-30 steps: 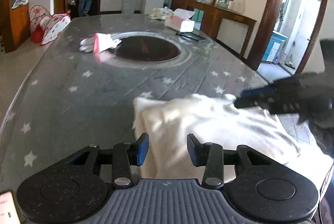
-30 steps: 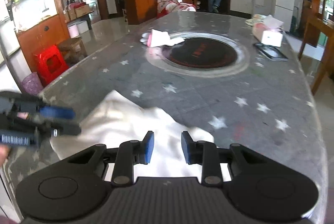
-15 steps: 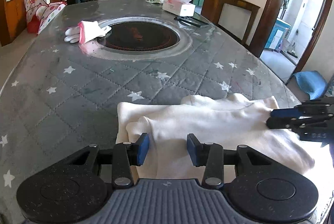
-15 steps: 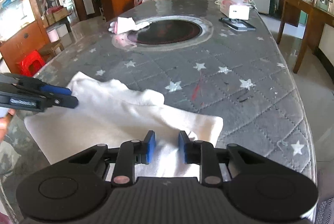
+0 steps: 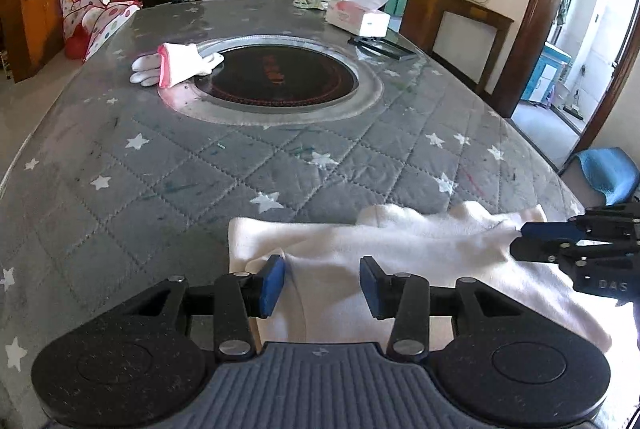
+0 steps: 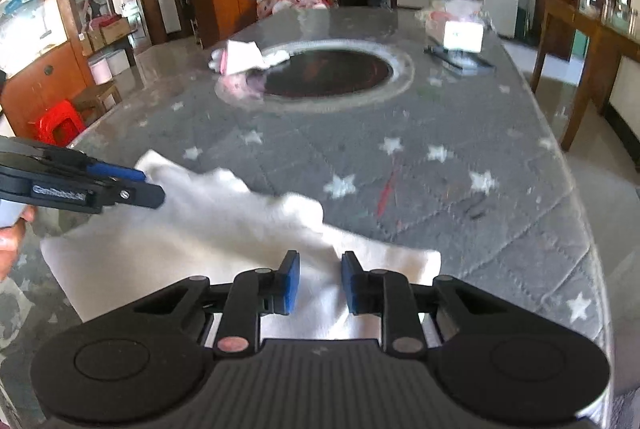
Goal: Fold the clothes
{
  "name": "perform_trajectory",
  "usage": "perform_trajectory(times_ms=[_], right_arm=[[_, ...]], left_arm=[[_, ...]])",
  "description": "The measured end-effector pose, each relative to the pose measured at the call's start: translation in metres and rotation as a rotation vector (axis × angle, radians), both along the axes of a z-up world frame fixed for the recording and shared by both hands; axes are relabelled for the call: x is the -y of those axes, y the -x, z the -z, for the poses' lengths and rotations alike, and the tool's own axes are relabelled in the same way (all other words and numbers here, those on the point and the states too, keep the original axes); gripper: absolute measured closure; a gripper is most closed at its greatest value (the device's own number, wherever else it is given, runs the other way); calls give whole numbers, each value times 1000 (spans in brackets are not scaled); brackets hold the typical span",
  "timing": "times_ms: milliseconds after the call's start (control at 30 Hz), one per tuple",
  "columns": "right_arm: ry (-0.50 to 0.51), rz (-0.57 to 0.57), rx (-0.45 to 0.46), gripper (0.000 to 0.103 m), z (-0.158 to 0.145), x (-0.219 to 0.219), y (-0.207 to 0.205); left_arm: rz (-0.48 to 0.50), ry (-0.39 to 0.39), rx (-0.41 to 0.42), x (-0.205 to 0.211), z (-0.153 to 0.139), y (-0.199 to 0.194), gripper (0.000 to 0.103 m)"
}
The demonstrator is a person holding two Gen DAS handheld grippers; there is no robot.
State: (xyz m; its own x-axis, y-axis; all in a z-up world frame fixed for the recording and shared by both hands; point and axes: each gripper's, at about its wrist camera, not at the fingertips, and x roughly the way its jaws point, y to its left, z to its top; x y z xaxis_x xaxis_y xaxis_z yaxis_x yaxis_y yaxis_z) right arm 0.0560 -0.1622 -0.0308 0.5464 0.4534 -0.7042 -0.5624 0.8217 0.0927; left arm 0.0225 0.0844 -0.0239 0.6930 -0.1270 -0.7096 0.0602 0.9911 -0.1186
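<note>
A white garment (image 5: 400,261) lies partly folded at the near edge of the grey star-quilted table (image 5: 200,169). My left gripper (image 5: 322,285) is open, its blue pads over the garment's left part, nothing held. My right gripper (image 6: 319,287) is open with a narrower gap over the garment's right part (image 6: 200,229). In the left wrist view the right gripper (image 5: 576,241) reaches in from the right over the cloth. In the right wrist view the left gripper (image 6: 100,185) reaches in from the left.
A round dark cooktop (image 5: 276,77) is set in the table's middle. A white and pink glove (image 5: 176,67) lies at its left rim. A tissue box (image 5: 358,17) and a dark flat tray (image 5: 380,47) sit far right. A blue stool (image 5: 608,173) stands past the right edge.
Both grippers have swung to face down the table and moved back towards its near edge. The garment now lies flatter and wider. The right gripper's gap looks slightly wider.
</note>
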Motion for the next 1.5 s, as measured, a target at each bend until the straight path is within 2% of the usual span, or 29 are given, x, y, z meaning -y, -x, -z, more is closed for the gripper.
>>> perform_trajectory(times_ms=[133,367,600,767,1167,1267,1500], right_arm=[[-7,-17,19,81,-7,-6,1],[19,-5,-3,81,7,-18,-8],[16,-58,9,80,-11,-15,9],[18,-121,12,80,-19,-18,32],[28,-178,22,78,-23,-14,80],[39,-185,16,78,-18,-16,84],[112,-206,43,78,-1,-23,91]], left_arm=[[-11,-10,8,3,-2,-4,58],[-1,-57,-12,11,7,-17,58],[-3,-53,-6,12,0,-8,53],[11,-74,9,16,-8,9,51],[92,-136,58,30,-9,80,51],[106,-165,68,35,-4,87,50],[110,-169,68,35,6,89,49]])
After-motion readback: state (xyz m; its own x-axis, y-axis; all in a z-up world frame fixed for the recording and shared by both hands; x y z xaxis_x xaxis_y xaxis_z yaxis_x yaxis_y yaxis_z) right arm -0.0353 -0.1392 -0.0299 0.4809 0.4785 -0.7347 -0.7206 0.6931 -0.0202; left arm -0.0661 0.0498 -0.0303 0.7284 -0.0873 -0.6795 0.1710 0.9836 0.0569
